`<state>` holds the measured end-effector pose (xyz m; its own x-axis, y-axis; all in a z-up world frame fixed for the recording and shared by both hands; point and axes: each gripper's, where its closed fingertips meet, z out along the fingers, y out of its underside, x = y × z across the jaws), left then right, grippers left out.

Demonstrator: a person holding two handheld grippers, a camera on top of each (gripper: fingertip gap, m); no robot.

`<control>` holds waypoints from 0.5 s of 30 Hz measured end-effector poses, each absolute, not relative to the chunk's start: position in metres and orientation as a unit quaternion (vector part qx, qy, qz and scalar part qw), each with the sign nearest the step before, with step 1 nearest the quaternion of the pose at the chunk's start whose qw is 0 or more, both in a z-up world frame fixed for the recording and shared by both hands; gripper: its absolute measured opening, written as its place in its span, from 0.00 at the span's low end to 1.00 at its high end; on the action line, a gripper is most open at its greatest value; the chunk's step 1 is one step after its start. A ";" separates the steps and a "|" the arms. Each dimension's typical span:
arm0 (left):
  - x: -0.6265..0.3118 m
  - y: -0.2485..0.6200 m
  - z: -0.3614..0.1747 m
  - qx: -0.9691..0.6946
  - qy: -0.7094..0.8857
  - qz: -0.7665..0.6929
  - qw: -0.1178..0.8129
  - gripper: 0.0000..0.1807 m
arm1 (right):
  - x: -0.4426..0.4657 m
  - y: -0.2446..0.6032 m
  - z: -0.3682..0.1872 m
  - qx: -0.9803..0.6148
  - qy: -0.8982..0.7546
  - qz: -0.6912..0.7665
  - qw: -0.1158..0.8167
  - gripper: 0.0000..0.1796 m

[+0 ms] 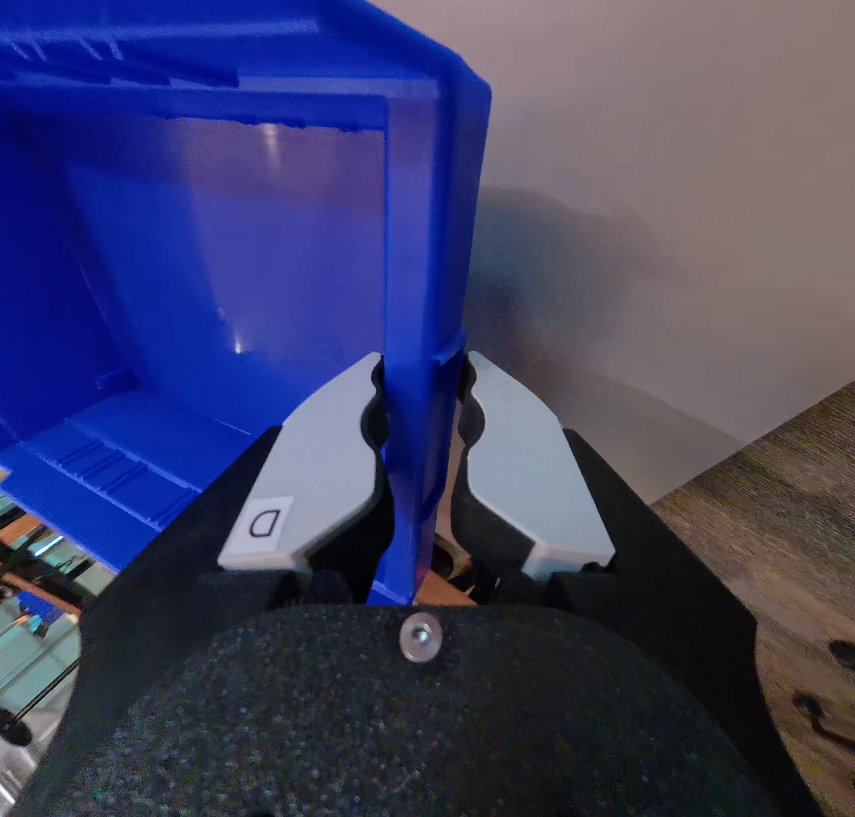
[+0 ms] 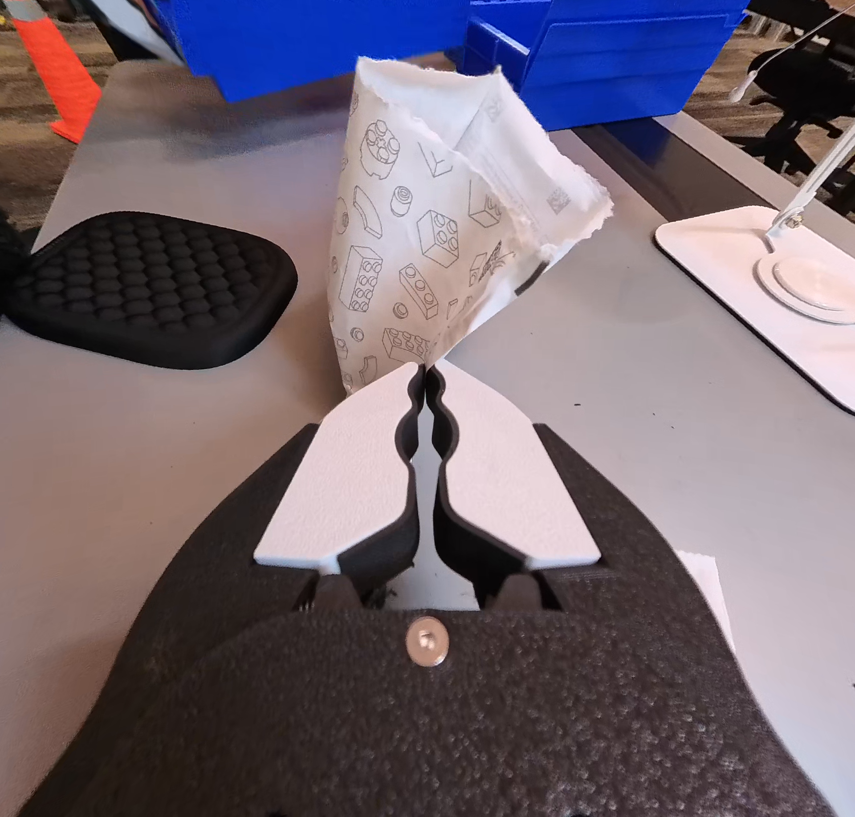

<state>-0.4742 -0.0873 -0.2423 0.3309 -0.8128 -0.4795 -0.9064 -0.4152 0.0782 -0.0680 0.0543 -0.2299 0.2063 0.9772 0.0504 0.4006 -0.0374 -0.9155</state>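
The blue plastic bin [image 1: 231,249] is lifted and tilted, and its side wall stands between the fingers of the left gripper [image 1: 422,369], which pinches this wall from both sides. Behind the bin there is a pale wall [image 1: 671,124], and at the lower right a patterned carpet [image 1: 763,540]. The right gripper [image 2: 425,371] is pressed together on the lower corner of a white paper bag [image 2: 416,221] with printed brick drawings; the bag is torn open at its top and hangs above the grey table [image 2: 601,378]. On the table, to the left, lies a black textured pad [image 2: 148,286]; to the right, a white lamp base [image 2: 763,276]. Further blue bins [image 2: 601,45] stand at the far edge, and an orange cone [image 2: 51,64] on the floor.
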 end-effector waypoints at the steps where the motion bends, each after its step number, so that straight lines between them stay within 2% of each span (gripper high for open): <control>1: -0.473 -0.084 -0.231 -0.806 0.529 0.236 0.117 0.15 | -0.068 0.054 -0.230 -0.641 -0.537 0.330 0.438 0.00; 8: -0.480 -0.014 -0.165 -0.768 0.540 0.301 0.165 0.15 | -0.069 0.053 -0.229 -0.639 -0.539 0.332 0.438 0.00; 15: -0.489 0.097 -0.148 -0.761 0.551 0.285 0.187 0.16 | -0.068 0.052 -0.230 -0.637 -0.537 0.335 0.441 0.00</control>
